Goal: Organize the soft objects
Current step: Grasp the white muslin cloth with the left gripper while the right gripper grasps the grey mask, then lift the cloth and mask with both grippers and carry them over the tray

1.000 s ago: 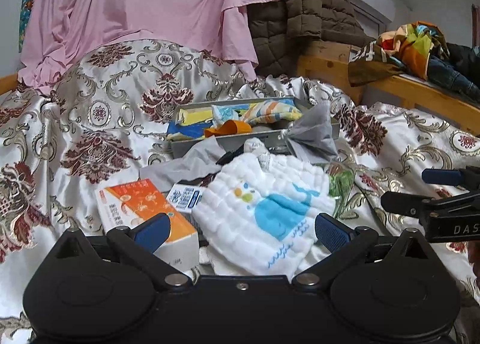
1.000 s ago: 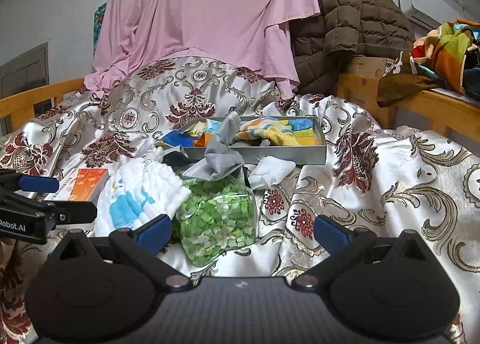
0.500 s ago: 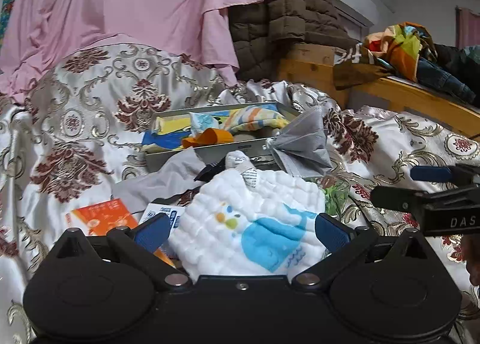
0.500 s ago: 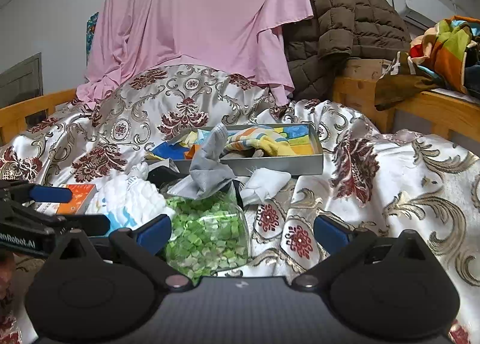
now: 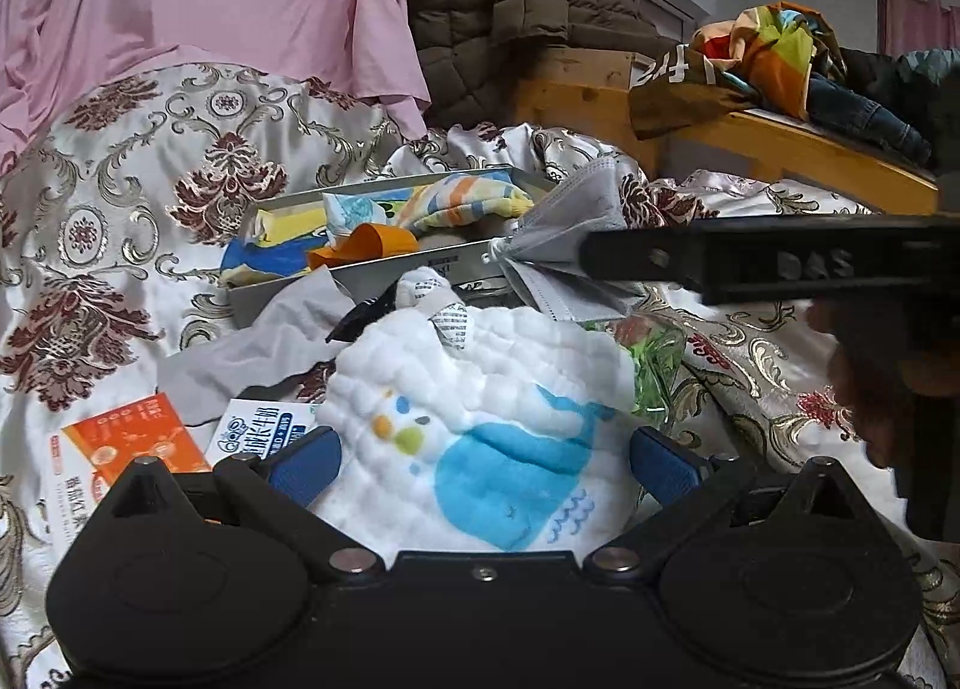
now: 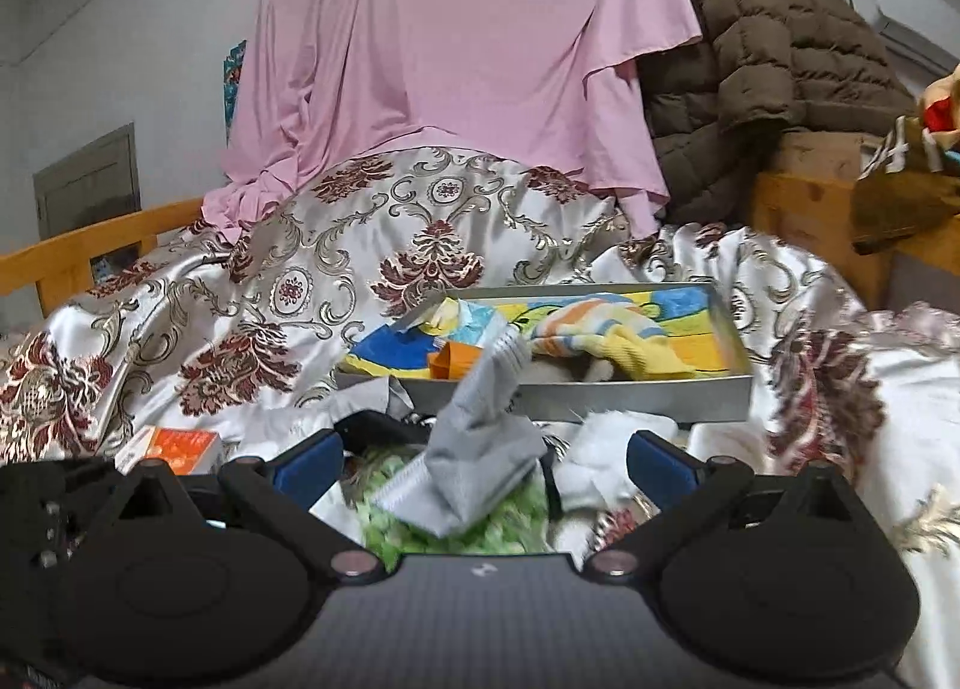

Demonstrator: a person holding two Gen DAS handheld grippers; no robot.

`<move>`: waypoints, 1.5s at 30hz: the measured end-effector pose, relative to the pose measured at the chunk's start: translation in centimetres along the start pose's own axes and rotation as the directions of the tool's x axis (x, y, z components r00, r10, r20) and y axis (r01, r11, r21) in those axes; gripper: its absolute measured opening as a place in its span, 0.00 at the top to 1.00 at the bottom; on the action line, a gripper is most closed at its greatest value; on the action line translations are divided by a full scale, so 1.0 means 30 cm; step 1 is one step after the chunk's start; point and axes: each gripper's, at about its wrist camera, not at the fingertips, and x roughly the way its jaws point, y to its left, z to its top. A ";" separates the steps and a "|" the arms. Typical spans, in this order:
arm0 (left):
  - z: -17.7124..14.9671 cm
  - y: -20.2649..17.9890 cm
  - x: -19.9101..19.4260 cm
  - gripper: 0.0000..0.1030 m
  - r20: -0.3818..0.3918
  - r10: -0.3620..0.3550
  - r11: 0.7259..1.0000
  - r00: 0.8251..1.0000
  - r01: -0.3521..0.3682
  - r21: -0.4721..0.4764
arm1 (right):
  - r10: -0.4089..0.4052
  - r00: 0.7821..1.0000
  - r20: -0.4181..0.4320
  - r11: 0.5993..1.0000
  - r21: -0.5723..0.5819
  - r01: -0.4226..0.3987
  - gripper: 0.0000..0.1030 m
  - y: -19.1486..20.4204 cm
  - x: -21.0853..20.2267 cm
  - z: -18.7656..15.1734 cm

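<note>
you get soft, even indoor light with faint shadows, a sheen on the satin bedspread [image 6: 372, 245], fisheye bending and dark corners, and motion blur over the green bag [image 6: 510, 521].

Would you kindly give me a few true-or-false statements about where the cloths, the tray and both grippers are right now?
1. The white whale-print cloth lies between the left gripper fingers. True.
2. The left gripper is shut. False: open.
3. The grey metal tray holds a striped sock. True.
4. The grey face mask lies fully inside the tray. False: it hangs over the front edge.
5. The right gripper is open. True.
</note>
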 end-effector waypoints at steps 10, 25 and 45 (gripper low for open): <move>0.001 0.034 0.028 0.01 -0.012 -0.052 0.996 0.999 0.051 -0.079 | 0.032 0.999 -0.036 0.999 0.044 -0.031 0.07 -0.022 0.099 0.002; 0.002 0.087 0.015 0.14 0.004 -0.096 0.975 0.995 0.095 -0.203 | 0.039 0.998 -0.040 0.997 0.069 -0.036 0.31 -0.019 0.100 -0.024; 0.004 0.117 0.007 0.40 0.009 -0.084 0.965 0.996 0.084 -0.249 | 0.047 0.998 -0.039 0.997 0.062 -0.044 0.74 -0.001 0.082 -0.040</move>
